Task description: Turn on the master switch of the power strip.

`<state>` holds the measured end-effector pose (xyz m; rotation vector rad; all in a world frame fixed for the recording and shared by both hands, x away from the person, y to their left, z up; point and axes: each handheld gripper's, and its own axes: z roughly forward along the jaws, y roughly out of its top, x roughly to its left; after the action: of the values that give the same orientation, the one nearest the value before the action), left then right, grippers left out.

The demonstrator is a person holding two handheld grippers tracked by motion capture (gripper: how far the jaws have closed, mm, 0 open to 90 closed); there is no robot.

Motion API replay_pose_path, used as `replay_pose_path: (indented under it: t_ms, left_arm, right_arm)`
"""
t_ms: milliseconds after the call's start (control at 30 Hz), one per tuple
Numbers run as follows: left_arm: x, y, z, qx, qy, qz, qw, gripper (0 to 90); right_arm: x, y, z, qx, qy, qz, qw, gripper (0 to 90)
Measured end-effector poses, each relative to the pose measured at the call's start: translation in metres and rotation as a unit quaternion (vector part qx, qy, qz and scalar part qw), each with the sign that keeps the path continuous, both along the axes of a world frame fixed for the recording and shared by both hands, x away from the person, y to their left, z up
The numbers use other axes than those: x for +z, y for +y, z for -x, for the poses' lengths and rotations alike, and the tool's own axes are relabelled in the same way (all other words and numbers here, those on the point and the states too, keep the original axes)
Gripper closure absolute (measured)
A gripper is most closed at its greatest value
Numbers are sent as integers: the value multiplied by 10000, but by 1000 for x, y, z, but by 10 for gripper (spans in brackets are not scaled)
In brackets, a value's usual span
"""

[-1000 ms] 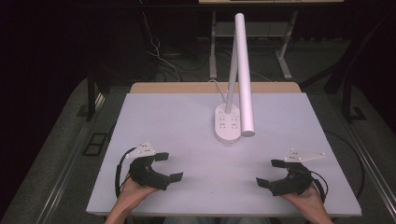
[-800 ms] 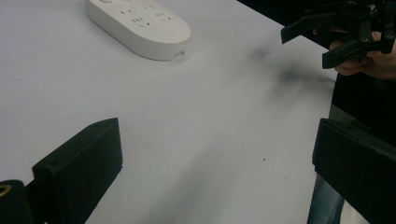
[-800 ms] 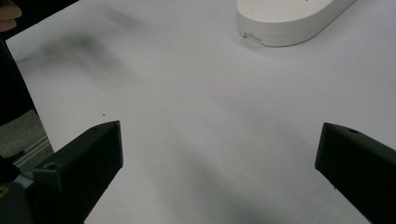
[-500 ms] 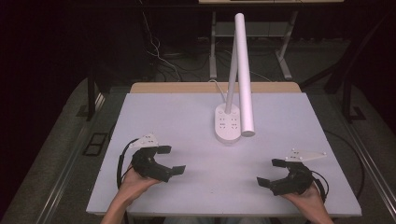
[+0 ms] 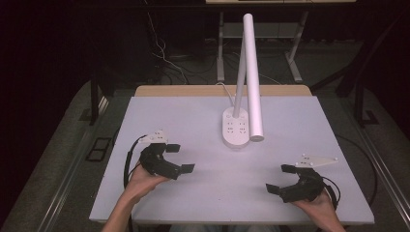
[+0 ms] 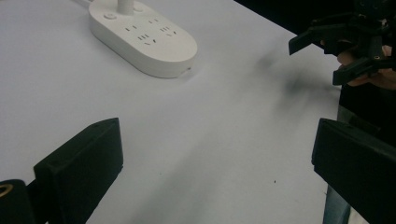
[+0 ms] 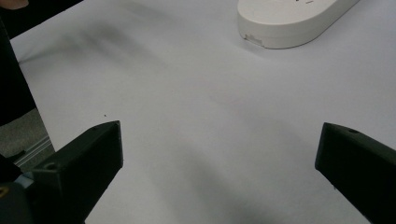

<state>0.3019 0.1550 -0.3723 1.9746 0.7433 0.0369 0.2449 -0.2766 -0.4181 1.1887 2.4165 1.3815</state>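
Since a moment ago, the left gripper [image 5: 179, 158] has turned and slid a bit toward the lamp [image 5: 236, 128]. Both sets of jaws are wide apart and hold nothing. The right gripper [image 5: 279, 178] rests low on the bench [image 5: 290, 121]. The lamp stands ahead, between both grippers. Best to go slow and straight at its base.

The table [image 5: 193, 125] is a plain pale lilac-white, with a light wooden strip along its far edge. The desk lamp [image 5: 252, 72] is white all over — tube, stem and oval base [image 5: 235, 129] — the base marked with small dark socket slots. The left gripper [image 5: 177, 157] and the right gripper [image 5: 281, 178] are matt black, each topped by a light grey plate. The floor is dark grey.
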Motion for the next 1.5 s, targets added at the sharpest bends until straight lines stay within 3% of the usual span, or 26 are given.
replay_pose_path:
  t_ms: [233, 967, 1500]
  left_arm:
    - [1, -2, -9, 32, 20, 4, 10000, 17]
    - [19, -18, -48, -49, -30, -339, 9994, 20]
    - [27, -22, -72, 30, -61, -443, 9990, 33]
  right_arm:
    - [0, 1, 0, 17, 4, 19, 10000, 3]
    - [-1, -1, 1, 4, 29, 28, 10000, 3]
    - [-1, -2, 1, -29, 22, 48, 10000, 3]
